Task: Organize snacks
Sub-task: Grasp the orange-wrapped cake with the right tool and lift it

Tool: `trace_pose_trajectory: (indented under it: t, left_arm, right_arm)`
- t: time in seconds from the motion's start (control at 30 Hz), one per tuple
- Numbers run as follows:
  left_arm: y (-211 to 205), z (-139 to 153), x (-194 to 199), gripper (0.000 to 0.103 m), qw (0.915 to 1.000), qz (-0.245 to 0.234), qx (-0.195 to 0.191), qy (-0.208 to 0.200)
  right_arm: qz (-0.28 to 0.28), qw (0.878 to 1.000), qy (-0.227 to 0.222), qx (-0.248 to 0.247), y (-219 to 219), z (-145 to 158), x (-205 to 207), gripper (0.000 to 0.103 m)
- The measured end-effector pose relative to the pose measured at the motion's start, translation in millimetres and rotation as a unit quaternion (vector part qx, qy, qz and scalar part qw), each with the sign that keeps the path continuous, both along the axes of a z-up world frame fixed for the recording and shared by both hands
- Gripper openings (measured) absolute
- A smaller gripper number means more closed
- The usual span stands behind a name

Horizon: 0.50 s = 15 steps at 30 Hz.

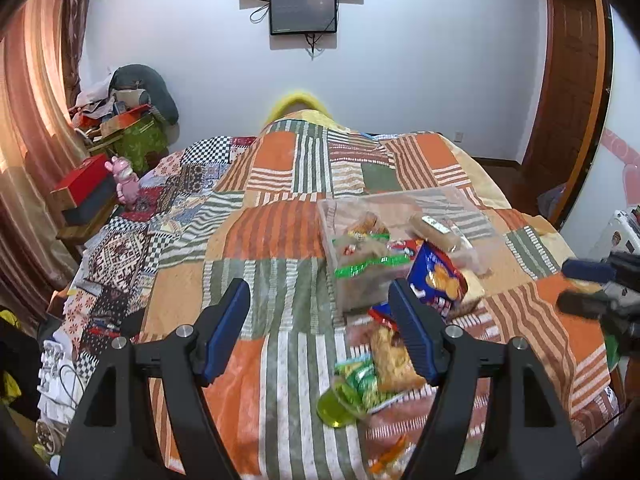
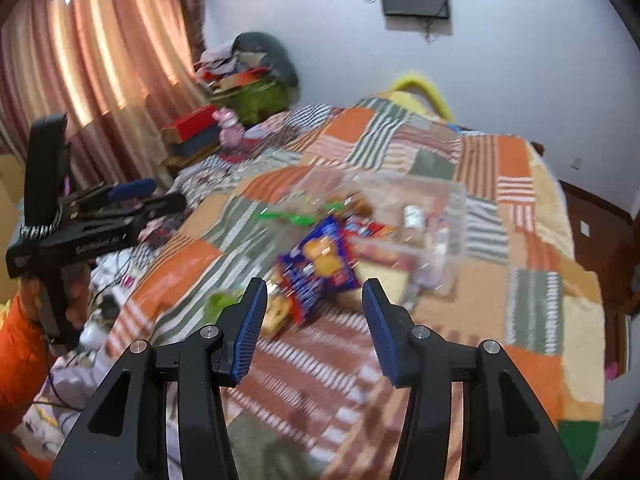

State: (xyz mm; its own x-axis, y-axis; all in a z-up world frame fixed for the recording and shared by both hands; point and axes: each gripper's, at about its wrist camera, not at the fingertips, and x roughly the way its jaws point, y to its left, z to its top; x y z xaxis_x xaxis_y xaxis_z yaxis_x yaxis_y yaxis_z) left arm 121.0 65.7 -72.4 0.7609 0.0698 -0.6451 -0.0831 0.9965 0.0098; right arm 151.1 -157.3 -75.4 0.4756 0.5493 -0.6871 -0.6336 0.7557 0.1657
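Observation:
A clear plastic bin (image 1: 404, 204) lies on the patchwork bedspread (image 1: 280, 224) with several snack packets in it. A blue biscuit packet (image 1: 438, 278) leans at its near edge; it also shows in the right wrist view (image 2: 320, 266), with the bin (image 2: 432, 204) behind it. Loose snacks lie nearer: a tan packet (image 1: 394, 356) and a green packet (image 1: 356, 380). My left gripper (image 1: 320, 320) is open and empty above the bedspread, left of the packets. My right gripper (image 2: 314, 320) is open and empty, just short of the blue packet. It shows at the right edge of the left wrist view (image 1: 584, 286).
A bedside table with red boxes (image 1: 82, 184) and a pink toy (image 1: 126, 180) stands left of the bed. Curtains (image 1: 28, 128) hang at the left. A wooden door (image 1: 568, 92) is at the right. Cables and clutter (image 1: 56, 376) lie at the bed's left edge.

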Motion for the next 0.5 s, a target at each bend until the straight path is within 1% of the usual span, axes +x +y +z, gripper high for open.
trace_pose_trajectory:
  t: [0.27, 0.5]
  left_arm:
    - [17.6, -11.3, -36.5, 0.072, 0.9997, 0.023, 0.0, 0.013]
    - [37.5, -25.7, -49.4, 0.072, 0.9982, 0.05, -0.014, 0.031]
  right_arm:
    - [0.07, 0.997, 0.034, -0.018, 36.8, -32.8, -33.3, 0.046]
    - [0.115, 0.989, 0.082, -0.05, 64.7, -74.8, -54.5, 0.046]
